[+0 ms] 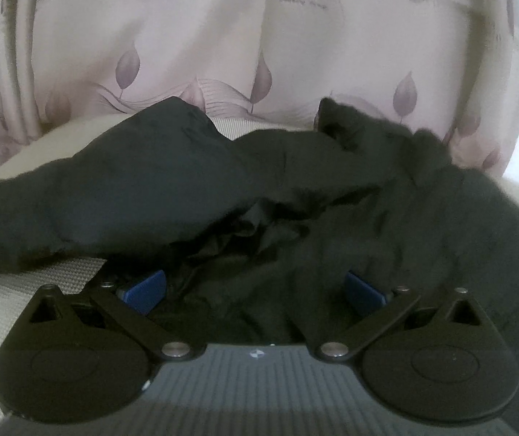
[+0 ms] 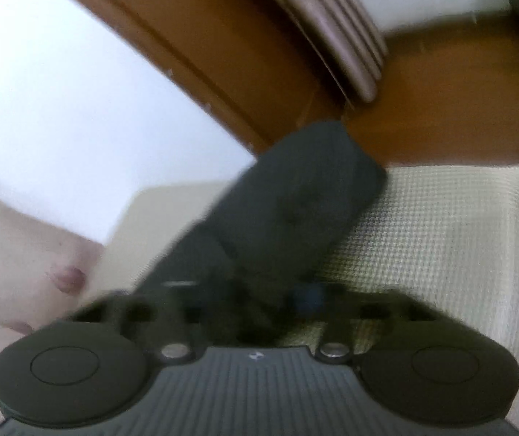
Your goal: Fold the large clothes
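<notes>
A large black garment [image 1: 295, 189] lies crumpled on a cream woven surface [image 1: 12, 301]. My left gripper [image 1: 255, 290] is open, its blue pads [image 1: 146, 289] spread wide over the garment's near folds, with cloth lying between them. In the right wrist view, a long black part of the garment [image 2: 295, 200], like a sleeve, stretches away from my right gripper [image 2: 259, 305]. The right gripper is shut on this cloth near its lower end. That view is blurred by motion.
A pale curtain with a leaf print [image 1: 259, 54] hangs behind the surface. The right wrist view shows the cream cushion [image 2: 441, 236], a brown wooden floor [image 2: 459, 91], a white wall and folded pinkish cloth [image 2: 339, 29].
</notes>
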`<state>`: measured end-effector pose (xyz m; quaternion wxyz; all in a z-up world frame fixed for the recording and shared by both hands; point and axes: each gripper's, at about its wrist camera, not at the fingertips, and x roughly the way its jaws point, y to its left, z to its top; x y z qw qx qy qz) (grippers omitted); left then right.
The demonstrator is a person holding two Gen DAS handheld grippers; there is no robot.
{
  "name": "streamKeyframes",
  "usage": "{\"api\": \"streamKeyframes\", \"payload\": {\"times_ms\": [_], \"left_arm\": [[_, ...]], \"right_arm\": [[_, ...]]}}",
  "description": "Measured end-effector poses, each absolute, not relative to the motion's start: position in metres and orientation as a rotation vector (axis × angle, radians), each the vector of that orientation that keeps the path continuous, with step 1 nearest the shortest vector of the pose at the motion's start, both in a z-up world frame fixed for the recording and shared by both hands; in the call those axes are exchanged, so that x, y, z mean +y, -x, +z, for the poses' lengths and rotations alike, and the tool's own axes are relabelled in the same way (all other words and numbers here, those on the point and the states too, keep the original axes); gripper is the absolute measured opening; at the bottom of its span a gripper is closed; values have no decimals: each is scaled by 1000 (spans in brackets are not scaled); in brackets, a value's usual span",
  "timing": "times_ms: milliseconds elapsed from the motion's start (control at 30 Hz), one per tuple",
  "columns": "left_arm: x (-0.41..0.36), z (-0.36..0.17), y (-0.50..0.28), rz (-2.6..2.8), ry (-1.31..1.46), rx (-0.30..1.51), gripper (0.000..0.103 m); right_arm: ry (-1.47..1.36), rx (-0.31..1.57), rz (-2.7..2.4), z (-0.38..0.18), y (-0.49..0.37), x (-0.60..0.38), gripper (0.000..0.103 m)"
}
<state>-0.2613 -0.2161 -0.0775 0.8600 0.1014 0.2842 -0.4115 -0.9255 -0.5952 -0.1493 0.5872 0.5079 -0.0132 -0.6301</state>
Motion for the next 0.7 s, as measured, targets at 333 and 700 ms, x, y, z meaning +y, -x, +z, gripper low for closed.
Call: {"api": "streamKeyframes", "payload": {"times_ms": [333,700], "left_arm": [[-220,-80,263,-841,-248,598,103],[-213,-78,260,-843,-210,603,103]], "right_arm": [[-1161,-158,-1325,-87,915,-604,6],[-895,-119,-875,31,718,-562,6]]}}
